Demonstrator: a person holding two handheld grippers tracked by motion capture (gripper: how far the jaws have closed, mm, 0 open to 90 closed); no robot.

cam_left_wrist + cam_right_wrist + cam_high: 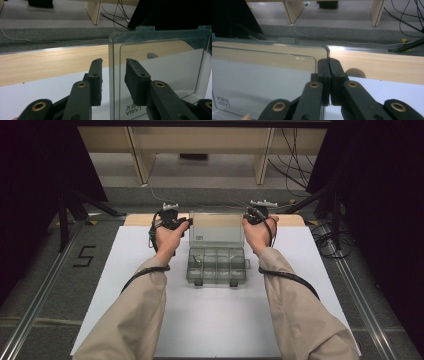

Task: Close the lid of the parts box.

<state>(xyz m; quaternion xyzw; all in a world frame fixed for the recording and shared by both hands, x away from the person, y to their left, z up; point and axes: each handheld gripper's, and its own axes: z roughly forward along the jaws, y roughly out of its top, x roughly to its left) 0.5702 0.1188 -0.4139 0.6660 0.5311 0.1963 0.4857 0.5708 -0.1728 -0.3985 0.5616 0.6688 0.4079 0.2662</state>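
The left gripper [182, 223] sits at the left edge of the lid [217, 229], toward the far side of the table [210, 320]. In the left gripper view its jaws stand a moderate way apart, one on each side of the lid's clear left edge [111, 82], straddling it without pressing; the left jaw is outside the lid, the right jaw behind the clear pane.

The box [216, 265] lies in the middle of the table between the two hands, its long axis running left to right. Its tray of compartments is on the near side and the lid stands up from the far edge, hinged along that long axis, roughly upright.

The right gripper [251, 216] is at the lid's right edge, level with the left one. In the right gripper view its jaws are pressed together on the lid's right edge [325, 53], near the top corner, so this side has the firm hold.

Both grippers are equally near, one per short edge. The lid will likely swing about the left-right hinge line, toward the near side to close, so both hands should move together in that direction; the left jaws need to pinch first.
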